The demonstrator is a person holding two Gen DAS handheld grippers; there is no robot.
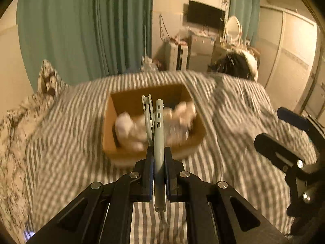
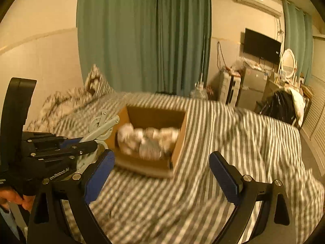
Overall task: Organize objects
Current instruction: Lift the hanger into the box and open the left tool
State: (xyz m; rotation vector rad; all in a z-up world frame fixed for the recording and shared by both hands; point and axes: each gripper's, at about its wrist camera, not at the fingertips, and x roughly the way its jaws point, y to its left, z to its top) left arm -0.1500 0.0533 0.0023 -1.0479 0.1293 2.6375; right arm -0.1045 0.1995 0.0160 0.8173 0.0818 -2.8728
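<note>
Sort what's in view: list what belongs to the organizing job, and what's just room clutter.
Job:
- clothes hanger, clamped in the left gripper
- cardboard box on the bed, with pale bundles inside
- right gripper, jaws open and holding nothing

Lying about:
- striped duvet
- pillow
- curtains
- TV
- mirror

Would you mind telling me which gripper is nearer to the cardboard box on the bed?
Left. The left gripper, shut on a pale folding tool, sits just short of the cardboard box. The right gripper is open, farther back over the striped bedding.
</note>
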